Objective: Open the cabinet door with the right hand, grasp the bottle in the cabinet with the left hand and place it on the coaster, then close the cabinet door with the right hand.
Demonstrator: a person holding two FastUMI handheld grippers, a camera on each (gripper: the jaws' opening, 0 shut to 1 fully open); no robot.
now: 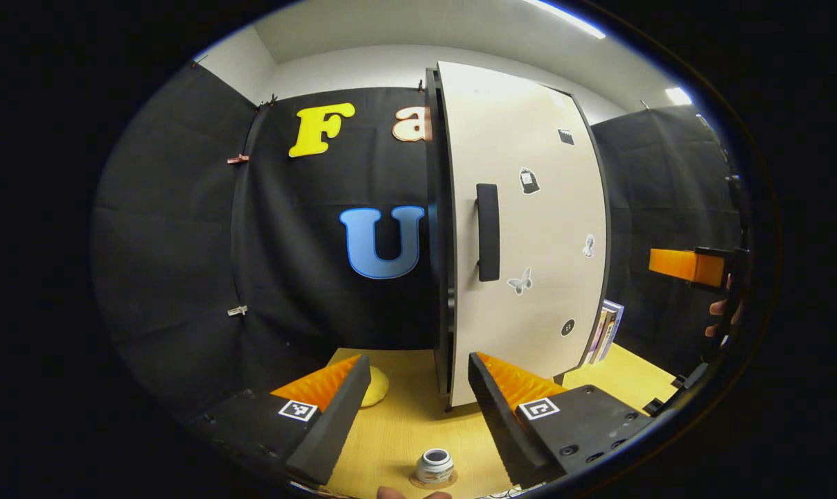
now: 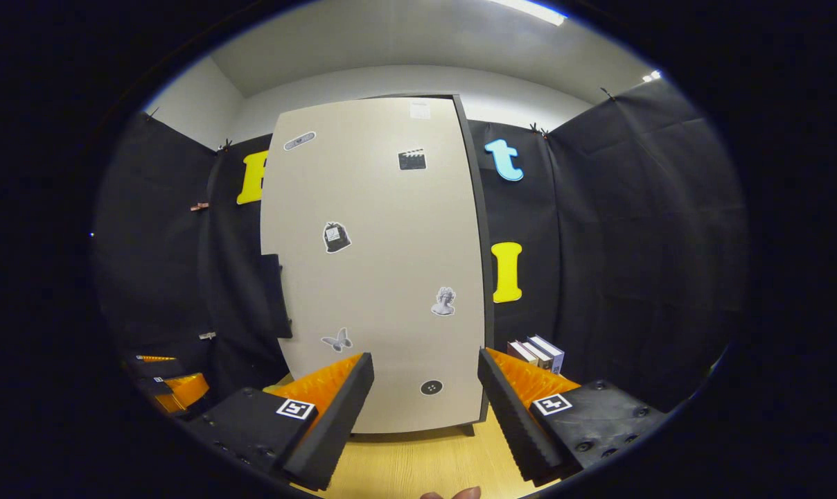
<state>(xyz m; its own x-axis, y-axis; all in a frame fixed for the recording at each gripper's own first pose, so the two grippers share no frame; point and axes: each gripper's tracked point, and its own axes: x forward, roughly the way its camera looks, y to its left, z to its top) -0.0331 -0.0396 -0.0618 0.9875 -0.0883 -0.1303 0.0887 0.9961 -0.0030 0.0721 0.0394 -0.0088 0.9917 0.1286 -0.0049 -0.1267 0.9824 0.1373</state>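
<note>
Left gripper jaws apart, holding nothing; just below them on the wooden table the bottle stands upright on the coaster, so the placing looks done. A yellow round object lies on the table just past the left finger, not part of the job. Right gripper also spread wide and empty, facing the cabinet door, not touching it. In the left gripper view the door seems close to flush with the cabinet's dark edge, though whether it's fully latched I cannot tell; the handle is a dark vertical bar near the door's left edge. Step in hand, as I judge it: shutting the door, or checking it's shut. To do it well: push flat on the panel near the handle side with the right gripper, steady, no slam, so the cabinet doesn't shake the bottle off the coaster. Keep the left gripper away from the bottle. Books stand beside the cabinet on the far right, clear of the swing.
</note>
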